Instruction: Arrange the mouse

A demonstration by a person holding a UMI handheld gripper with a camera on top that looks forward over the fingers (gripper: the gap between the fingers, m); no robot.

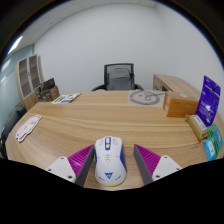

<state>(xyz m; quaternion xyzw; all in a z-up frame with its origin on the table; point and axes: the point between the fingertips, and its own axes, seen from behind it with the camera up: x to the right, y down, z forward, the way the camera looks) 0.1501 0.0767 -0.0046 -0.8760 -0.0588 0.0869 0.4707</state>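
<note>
Near the front edge of the tabletop (80, 125), a white mouse (109, 160) with blue markings lies between the two fingers of the tongs (109, 168), nose pointing away toward the far side. The tongs stand wide apart, each purple pad (78, 160) showing a sliver of gap to the mouse's flank, so nothing is gripped; the mouse rests on the wood by its own weight.

The main risk, as I judge it, is an uneven close: the mouse looks slightly nearer one finger than the other (hard to be sure with the lens curve), so one pad could touch first and push or swivel it instead of pinching it. Its rounded, smooth shell could also squirt forward out of the pads if they bite too far toward the tail. Being so close to the near edge, a backward nudge might tip it off the tabletop.

Farther off sit a cardboard box (181, 104) and a purple package (209, 100) at the right edge, well apart from the mouse, and an office chair (119, 76) beyond the far edge.
</note>
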